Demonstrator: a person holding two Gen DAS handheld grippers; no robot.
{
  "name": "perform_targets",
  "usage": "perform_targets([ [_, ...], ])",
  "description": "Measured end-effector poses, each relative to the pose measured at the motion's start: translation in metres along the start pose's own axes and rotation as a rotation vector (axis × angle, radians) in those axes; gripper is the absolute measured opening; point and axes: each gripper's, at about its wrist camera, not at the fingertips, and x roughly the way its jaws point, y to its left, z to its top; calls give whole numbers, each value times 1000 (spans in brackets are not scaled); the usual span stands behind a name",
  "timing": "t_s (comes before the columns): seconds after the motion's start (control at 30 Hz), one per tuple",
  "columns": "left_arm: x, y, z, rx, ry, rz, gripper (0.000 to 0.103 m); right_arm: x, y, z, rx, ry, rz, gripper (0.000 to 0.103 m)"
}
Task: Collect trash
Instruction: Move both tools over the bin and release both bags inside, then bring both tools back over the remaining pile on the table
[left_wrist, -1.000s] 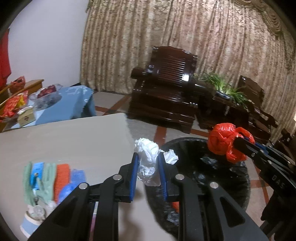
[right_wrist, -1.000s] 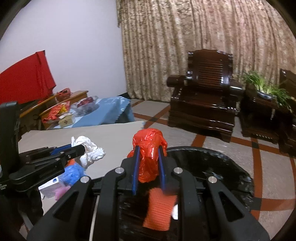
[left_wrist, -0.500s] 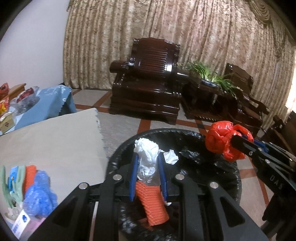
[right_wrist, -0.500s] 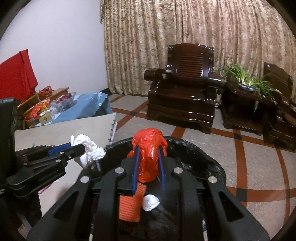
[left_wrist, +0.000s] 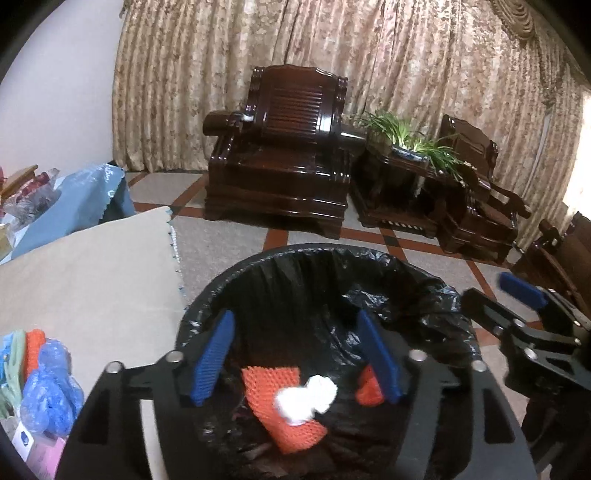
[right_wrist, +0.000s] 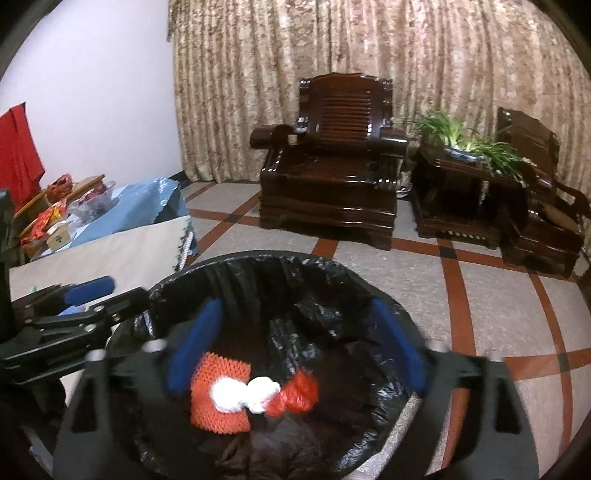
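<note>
1. the bin (left_wrist: 456, 306), lined with a black bag, stands on the tiled floor just beside the table (left_wrist: 92, 280) edge; it serves as the landmark here.
2. the left gripper (left_wrist: 295, 354) hangs over the bin's mouth, its jaws opening, nothing between the blue pads (left_wrist: 214, 358).
3. the right gripper (right_wrist: 295, 339) hangs over the same mouth, its jaws opening too, and holds nothing.
4. in the left view the right gripper shows at the bin's right rim; in the right view the left gripper shows at the bin's left rim.
5. inside the bin lie an orange net (right_wrist: 218, 395), a white wad (right_wrist: 243, 395) partly on top of it, and a red bag (right_wrist: 295, 393) touching the wad's right side.
6. in the left view the wad (left_wrist: 306, 398) sits on the net (left_wrist: 277, 402), with the red bag (left_wrist: 367, 387) partly hidden behind the right pad.
7. left of the bin, on the table, more trash stays uncollected: a blue bag (left_wrist: 50, 387), an orange piece (left_wrist: 33, 350), and a small carton (left_wrist: 24, 439) at the near edge.
8. beyond the bin stand a dark armchair (left_wrist: 288, 147) and a plant (left_wrist: 410, 136) in front of the curtain (left_wrist: 369, 55).
</note>
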Motion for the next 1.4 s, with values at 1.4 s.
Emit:
perform_targets([
  [1.4,-147,192,-90,-202,-53,366,91,-15,202,-13,-142,28,311,98],
])
